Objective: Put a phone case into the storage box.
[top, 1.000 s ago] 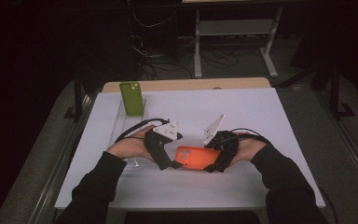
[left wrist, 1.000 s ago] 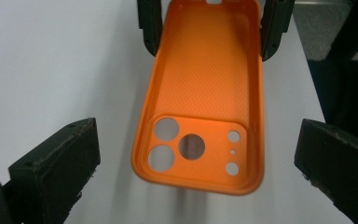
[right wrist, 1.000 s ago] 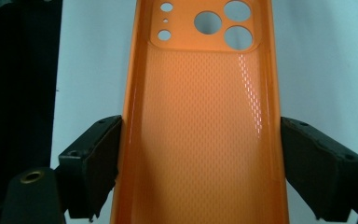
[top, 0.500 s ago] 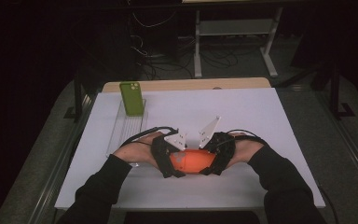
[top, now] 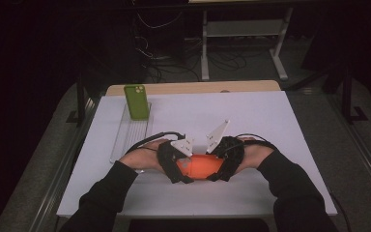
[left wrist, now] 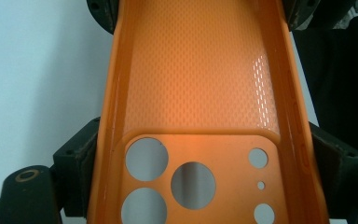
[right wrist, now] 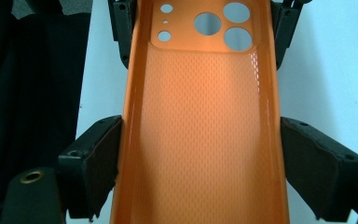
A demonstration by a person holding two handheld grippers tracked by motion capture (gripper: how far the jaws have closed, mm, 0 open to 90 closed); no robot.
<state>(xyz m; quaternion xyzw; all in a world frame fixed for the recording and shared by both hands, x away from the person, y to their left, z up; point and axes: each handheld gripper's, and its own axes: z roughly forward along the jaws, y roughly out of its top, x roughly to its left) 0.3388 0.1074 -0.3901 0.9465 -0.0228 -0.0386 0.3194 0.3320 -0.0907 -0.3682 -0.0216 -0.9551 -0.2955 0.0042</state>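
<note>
White table (top: 280,125) — clear tray (top: 125,140)

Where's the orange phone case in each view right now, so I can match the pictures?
High view: orange case low centre, between both grippers.
Left gripper view: case runs up the middle, camera holes at the bottom.
Right gripper view: case runs up the middle, camera holes at the top.
Shared landmark: the white table under the case.

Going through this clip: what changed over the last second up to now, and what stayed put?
The left gripper moved in toward the orange phone case; its jaws have just been closing and now press the case's camera-hole end from both sides. The right gripper grips the other end as before. The green phone leaning at the clear tray and the white board did not move.
</note>
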